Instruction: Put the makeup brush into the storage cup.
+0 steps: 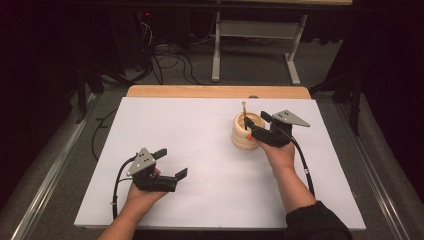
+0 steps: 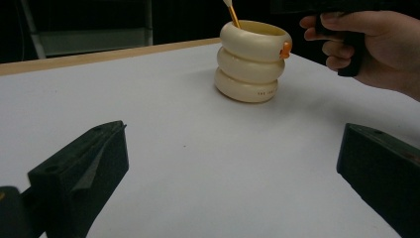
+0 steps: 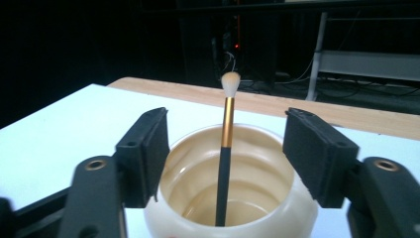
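Observation:
A cream ribbed holder (image 1: 245, 132) stands on the white table sheet (image 1: 200, 150) right of centre. A thin brush (image 1: 244, 116) with a black handle, gold ferrule and pale tip stands upright inside it. My right gripper (image 1: 256, 126) hovers at the holder's rim, open. In the right gripper view the brush (image 3: 225, 148) rises from the holder (image 3: 233, 198) between the two spread jaws, touching neither. My left gripper (image 1: 171, 162) is open near the front left, nothing in it. The left gripper view shows the holder (image 2: 251, 62) farther off, with the other hand (image 2: 376, 47) beside it.
A wooden table edge (image 1: 215, 91) runs behind the white sheet. Beyond it stand a white metal frame (image 1: 255, 42) and loose cables (image 1: 170, 60) on the floor. Bare sheet lies between the two grippers.

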Demonstrator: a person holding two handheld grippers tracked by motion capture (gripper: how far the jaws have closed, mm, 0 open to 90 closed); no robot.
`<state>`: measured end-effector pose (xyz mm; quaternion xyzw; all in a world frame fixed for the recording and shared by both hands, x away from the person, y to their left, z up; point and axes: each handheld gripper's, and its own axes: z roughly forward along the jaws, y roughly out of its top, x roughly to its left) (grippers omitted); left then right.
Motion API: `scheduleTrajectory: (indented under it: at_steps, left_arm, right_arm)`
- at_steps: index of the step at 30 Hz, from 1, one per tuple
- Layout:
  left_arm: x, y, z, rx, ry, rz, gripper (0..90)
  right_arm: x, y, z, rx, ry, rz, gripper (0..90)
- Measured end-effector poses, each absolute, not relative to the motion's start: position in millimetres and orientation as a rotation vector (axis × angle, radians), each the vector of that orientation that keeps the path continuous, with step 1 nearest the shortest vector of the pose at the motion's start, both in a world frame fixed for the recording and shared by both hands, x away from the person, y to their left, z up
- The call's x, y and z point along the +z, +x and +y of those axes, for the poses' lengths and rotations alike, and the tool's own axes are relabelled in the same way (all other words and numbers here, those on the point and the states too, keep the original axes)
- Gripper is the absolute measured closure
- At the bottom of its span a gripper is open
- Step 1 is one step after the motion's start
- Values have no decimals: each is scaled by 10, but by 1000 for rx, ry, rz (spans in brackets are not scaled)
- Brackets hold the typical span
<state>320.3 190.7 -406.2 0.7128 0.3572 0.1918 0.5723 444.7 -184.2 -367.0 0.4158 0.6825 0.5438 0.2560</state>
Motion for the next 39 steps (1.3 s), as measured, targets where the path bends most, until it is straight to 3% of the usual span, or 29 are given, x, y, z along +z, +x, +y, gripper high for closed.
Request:
scheduleTrajectory:
  at_steps: [28,39]
  left_arm:
    - [-4055,3198,1905,455,1676,837,4]
    - [-4058,3194,1892,458,1676,840,4]
  right_arm:
    - [-3671,4305,-1793,1454,1085,1924,16]
    - [-3712,4177,-1850,1450,1065,1947,11]
